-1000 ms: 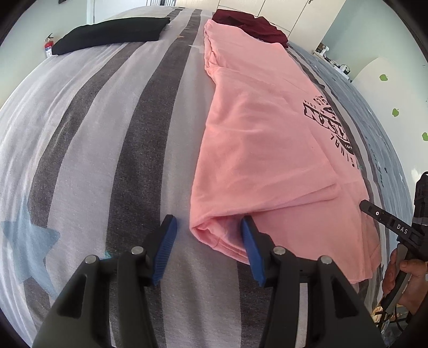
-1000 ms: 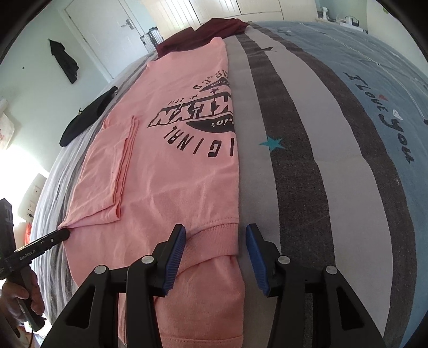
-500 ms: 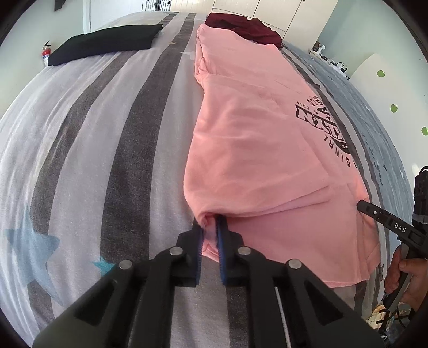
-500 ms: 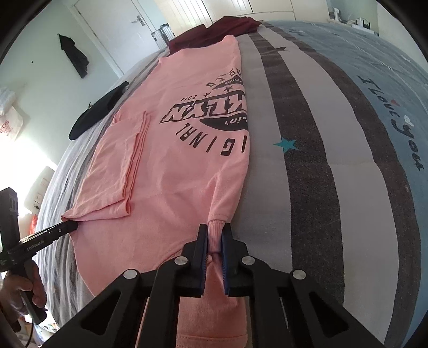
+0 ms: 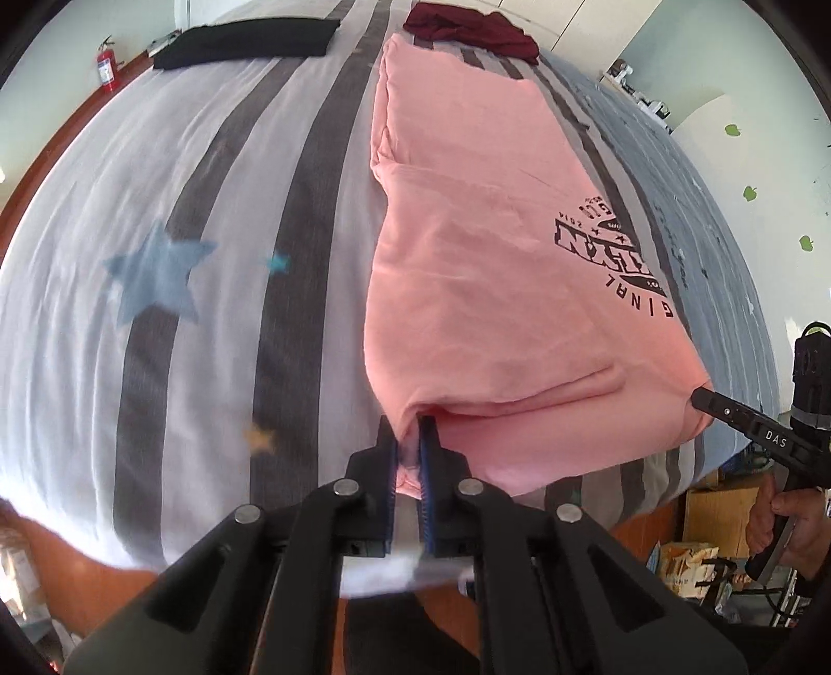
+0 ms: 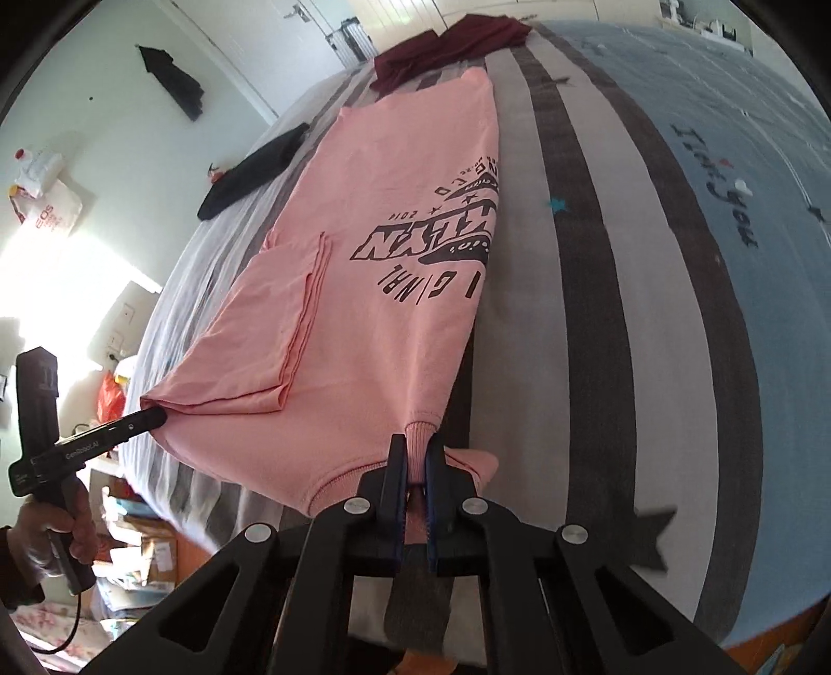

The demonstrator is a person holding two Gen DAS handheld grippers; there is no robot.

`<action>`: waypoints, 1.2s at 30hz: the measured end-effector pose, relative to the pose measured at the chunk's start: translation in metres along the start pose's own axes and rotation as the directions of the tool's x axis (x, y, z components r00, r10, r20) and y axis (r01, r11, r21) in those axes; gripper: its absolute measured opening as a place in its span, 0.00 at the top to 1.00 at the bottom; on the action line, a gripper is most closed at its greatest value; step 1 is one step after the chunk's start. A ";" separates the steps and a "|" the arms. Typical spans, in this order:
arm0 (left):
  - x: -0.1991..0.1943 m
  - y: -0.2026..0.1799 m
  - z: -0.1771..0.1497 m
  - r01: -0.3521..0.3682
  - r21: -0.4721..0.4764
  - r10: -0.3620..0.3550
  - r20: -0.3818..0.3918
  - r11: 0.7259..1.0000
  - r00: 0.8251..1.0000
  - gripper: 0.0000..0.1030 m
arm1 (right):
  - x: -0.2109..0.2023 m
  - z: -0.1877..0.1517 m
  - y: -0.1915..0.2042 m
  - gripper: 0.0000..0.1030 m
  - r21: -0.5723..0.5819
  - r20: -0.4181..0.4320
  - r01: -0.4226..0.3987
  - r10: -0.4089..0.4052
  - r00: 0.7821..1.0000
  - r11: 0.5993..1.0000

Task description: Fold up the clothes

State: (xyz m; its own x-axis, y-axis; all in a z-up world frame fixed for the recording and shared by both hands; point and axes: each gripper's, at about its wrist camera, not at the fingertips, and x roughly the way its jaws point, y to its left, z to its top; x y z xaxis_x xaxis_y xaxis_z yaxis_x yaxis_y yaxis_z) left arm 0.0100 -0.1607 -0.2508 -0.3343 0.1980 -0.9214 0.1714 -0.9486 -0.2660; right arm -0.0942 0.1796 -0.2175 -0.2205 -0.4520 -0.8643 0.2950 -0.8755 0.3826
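Note:
A pink T-shirt point(image 5: 483, 270) with a dark printed logo lies lengthwise on the striped bed, both long sides folded in; it also shows in the right wrist view point(image 6: 394, 270). My left gripper point(image 5: 409, 441) is shut on the shirt's near left corner. My right gripper point(image 6: 415, 457) is shut on the ribbed collar at the near right corner. Both near corners are lifted off the bed and the near end hangs taut between the grippers. Each gripper shows in the other's view: the right one point(image 5: 701, 397) and the left one point(image 6: 156, 413).
A folded black garment point(image 5: 249, 39) lies at the far left of the bed point(image 5: 156, 181), and a maroon garment point(image 5: 467, 31) lies beyond the shirt's far end. A red fire extinguisher point(image 5: 106, 65) stands by the wall. Boxes and bags sit on the floor beyond the bed's near edge.
Both grippers closed on the shirt's near corners, then lifted and pulled back, raising the near end off the bed.

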 end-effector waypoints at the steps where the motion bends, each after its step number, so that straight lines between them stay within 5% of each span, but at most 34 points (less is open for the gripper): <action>1: -0.003 0.001 -0.005 -0.002 -0.016 0.002 -0.006 1.000 1.000 0.94 | -0.003 -0.010 0.005 0.95 -0.008 -0.022 0.002 -0.002 1.000 1.000; 6: -0.025 -0.002 0.005 0.010 -0.062 -0.008 0.047 0.998 0.999 0.94 | -0.015 -0.008 0.015 0.95 -0.002 -0.014 0.011 -0.011 1.000 1.000; 14: -0.044 -0.013 0.120 0.070 0.021 -0.073 0.225 0.997 0.972 0.94 | -0.033 0.079 0.028 0.95 -0.041 0.139 0.059 -0.053 0.989 0.997; 25: 0.064 -0.002 0.285 -0.022 0.157 -0.022 0.275 0.987 0.961 0.94 | 0.057 0.241 -0.007 0.95 -0.031 0.193 0.027 -0.021 0.981 0.999; 36: 0.129 0.000 0.341 -0.060 0.162 0.027 0.200 0.985 0.979 0.94 | 0.124 0.306 -0.050 0.95 0.020 0.109 -0.026 0.023 0.994 0.999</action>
State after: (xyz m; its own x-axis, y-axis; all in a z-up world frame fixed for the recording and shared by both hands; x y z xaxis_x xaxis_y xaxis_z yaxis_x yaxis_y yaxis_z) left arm -0.3494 -0.2196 -0.2730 -0.5084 0.1190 -0.8529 0.0388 -0.9862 -0.1608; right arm -0.4202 0.1151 -0.2438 -0.3132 -0.4880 -0.8147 0.2817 -0.8670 0.4111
